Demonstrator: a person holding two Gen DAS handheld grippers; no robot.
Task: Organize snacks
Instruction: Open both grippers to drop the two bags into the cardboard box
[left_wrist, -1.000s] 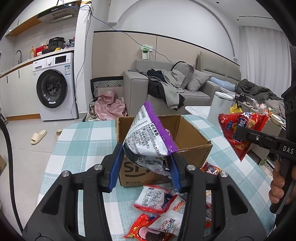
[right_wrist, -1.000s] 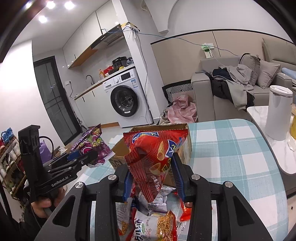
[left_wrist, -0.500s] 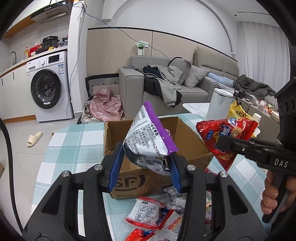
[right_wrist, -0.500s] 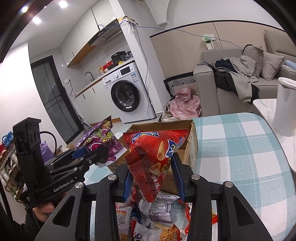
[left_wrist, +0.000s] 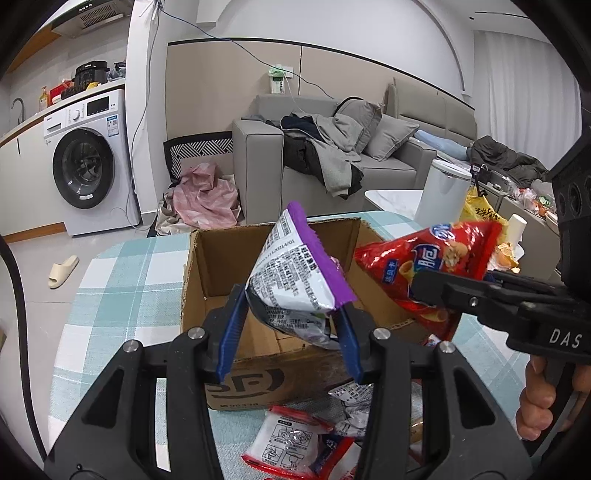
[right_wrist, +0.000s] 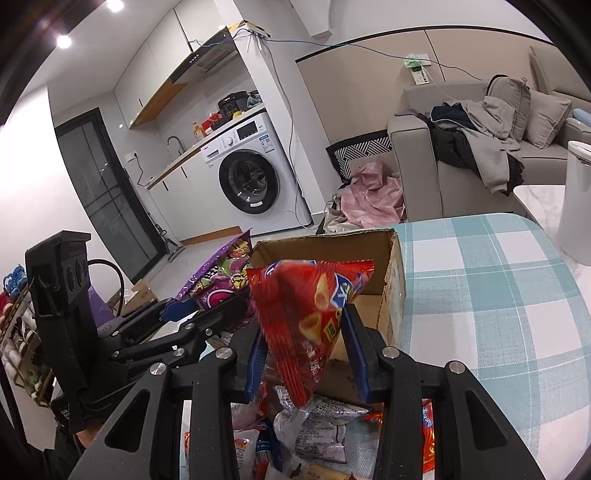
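Teal-and-white checked tablecloth (right_wrist: 480, 295) under an open cardboard box (left_wrist: 229, 266), with both claws carrying snack bags above it.

Corrugated brown walls and raised flaps form the box — what shows of its floor is bare cardboard, though the bags and grippers hide part of it. Left gripper (left_wrist: 290, 328) pinches a crinkly purple-and-silver snack bag (left_wrist: 295, 273) between its blue pads, holding the bag tilted over the box opening. Right gripper (right_wrist: 306, 354) clamps a glossy red chip bag (right_wrist: 306, 317) by its lower end, just over the box's near edge; in the left wrist view it hangs beside the purple bag, over the box's right wall. Loose foil packets (right_wrist: 314, 428) — red, white, silver — lie heaped on the cloth in front of the box.
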